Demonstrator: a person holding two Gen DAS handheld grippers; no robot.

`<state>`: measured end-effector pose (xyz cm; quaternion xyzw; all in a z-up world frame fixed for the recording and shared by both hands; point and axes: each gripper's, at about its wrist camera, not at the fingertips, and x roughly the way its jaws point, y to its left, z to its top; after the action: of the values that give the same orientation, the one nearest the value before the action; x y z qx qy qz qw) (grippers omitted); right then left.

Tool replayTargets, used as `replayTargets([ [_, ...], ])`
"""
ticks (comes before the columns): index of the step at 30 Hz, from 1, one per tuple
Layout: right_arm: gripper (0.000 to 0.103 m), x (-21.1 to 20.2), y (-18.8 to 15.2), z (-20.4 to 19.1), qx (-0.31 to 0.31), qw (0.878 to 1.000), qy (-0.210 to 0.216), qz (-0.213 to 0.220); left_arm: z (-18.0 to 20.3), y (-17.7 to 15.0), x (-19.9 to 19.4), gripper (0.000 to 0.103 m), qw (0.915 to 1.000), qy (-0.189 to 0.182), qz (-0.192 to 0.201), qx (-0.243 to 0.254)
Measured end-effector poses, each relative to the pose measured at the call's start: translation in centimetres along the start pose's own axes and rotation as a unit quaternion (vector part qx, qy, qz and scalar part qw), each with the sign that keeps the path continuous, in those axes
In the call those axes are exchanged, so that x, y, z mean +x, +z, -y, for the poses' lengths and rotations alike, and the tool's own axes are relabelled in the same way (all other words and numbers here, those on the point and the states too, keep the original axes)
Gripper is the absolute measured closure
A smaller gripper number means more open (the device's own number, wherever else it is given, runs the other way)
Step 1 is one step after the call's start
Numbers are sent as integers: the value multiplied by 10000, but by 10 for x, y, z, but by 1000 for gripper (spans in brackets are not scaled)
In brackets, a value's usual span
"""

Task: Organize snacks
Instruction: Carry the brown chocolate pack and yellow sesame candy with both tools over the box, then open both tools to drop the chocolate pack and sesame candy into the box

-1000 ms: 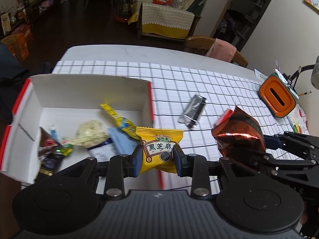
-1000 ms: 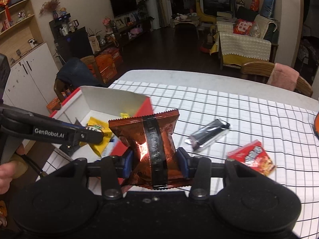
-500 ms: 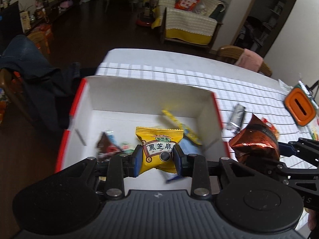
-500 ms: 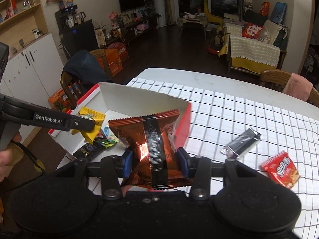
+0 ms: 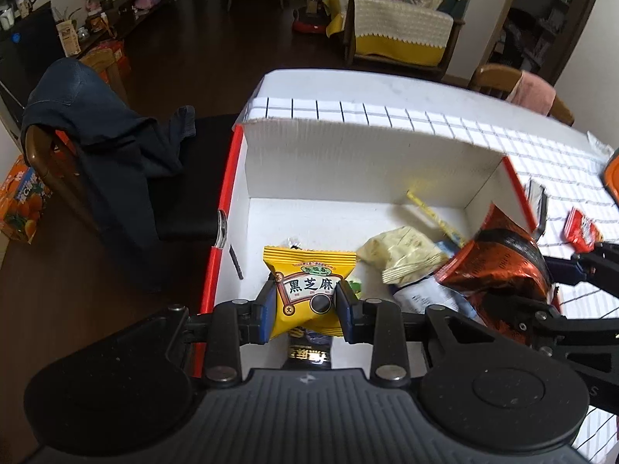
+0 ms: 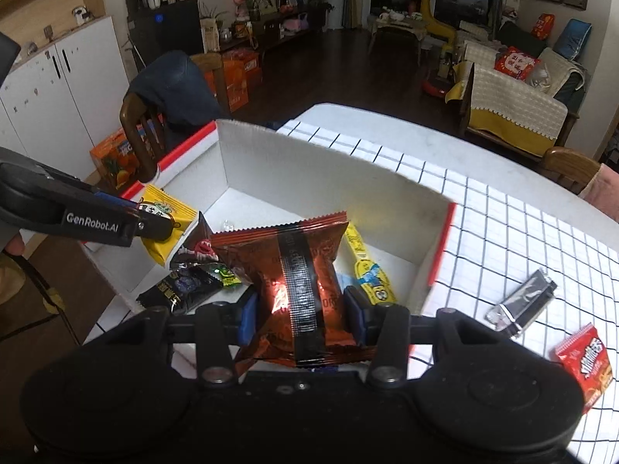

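Observation:
My left gripper (image 5: 305,311) is shut on a yellow snack packet (image 5: 307,290) with black characters, held over the left part of a white box (image 5: 348,154) with red edges. My right gripper (image 6: 300,317) is shut on a shiny red-brown foil bag (image 6: 294,270) with a black seam, held over the box's (image 6: 309,170) middle. The foil bag (image 5: 499,266) and right gripper show at the right of the left wrist view; the yellow packet (image 6: 166,224) and left gripper (image 6: 154,228) at the left of the right wrist view. Several snacks lie in the box: a pale packet (image 5: 402,251), a yellow stick (image 6: 367,270), dark packets (image 6: 185,290).
On the checked tablecloth (image 6: 522,232) right of the box lie a silver bar (image 6: 522,303) and a small red packet (image 6: 584,363). A wooden chair draped with dark clothing (image 5: 96,127) stands left of the table. An orange object (image 5: 611,178) sits at the far right edge.
Both grippers have moved left, from over the tablecloth to above the box, each still holding its packet. The silver bar and red packet have fallen away to the right.

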<state>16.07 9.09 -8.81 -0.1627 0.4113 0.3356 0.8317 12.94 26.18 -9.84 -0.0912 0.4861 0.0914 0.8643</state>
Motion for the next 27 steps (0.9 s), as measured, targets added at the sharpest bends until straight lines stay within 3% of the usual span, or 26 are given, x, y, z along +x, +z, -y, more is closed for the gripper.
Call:
replayTargets([
  [13, 59, 42, -12, -12, -172, 9987, -93, -474, 12, -9, 33, 71, 9988, 52, -312, 371],
  [25, 58, 38, -13, -11, -152, 9989, -21, -453, 8, -15, 42, 71, 9986, 9, -465, 255],
  [27, 57, 36, -12, -11, -145, 9990, 16, -431, 8, -15, 40, 65, 9988, 5, -429, 231],
])
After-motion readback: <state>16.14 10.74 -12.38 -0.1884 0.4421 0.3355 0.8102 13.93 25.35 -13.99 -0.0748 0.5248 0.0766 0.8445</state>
